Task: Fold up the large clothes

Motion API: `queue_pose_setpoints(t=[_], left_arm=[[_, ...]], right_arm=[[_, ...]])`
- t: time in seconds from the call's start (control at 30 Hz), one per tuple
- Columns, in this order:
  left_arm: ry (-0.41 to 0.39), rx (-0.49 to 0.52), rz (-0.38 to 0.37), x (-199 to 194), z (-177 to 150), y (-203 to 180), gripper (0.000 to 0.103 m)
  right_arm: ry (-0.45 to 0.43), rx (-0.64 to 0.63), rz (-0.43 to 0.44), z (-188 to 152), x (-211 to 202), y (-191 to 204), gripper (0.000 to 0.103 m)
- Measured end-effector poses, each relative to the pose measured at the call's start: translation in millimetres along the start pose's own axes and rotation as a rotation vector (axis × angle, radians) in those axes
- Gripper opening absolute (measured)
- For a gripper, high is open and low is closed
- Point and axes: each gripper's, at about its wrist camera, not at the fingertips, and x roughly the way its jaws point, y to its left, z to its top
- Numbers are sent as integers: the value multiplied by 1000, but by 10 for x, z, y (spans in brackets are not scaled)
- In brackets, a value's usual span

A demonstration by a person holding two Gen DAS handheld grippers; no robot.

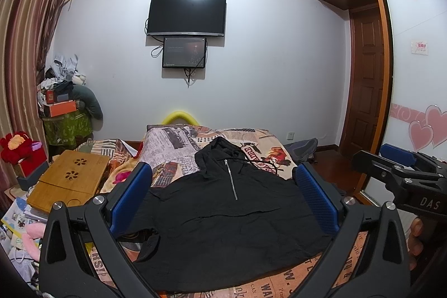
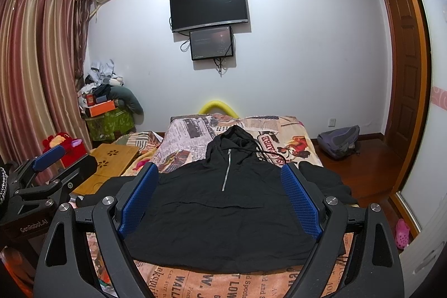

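Hoodie: flat, face-up on bed, no fold visible; left gripper and right gripper released, empty; folding all remains.

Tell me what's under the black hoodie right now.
The black hoodie lies flat on the newspaper-print bedspread, which shows around it. Whatever sits directly beneath the fabric is covered.
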Motion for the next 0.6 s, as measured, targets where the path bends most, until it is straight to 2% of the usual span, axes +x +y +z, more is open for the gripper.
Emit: queue_pose_setpoints(t=[0.47,0.6], left_arm=[[10,-19,-3,104,-10,118,103],[9,-19,18,181,6,179,103]], right_arm=[[16,3,-10,-4,65,-38,87],[17,-1,-16,10,135,-46,87]])
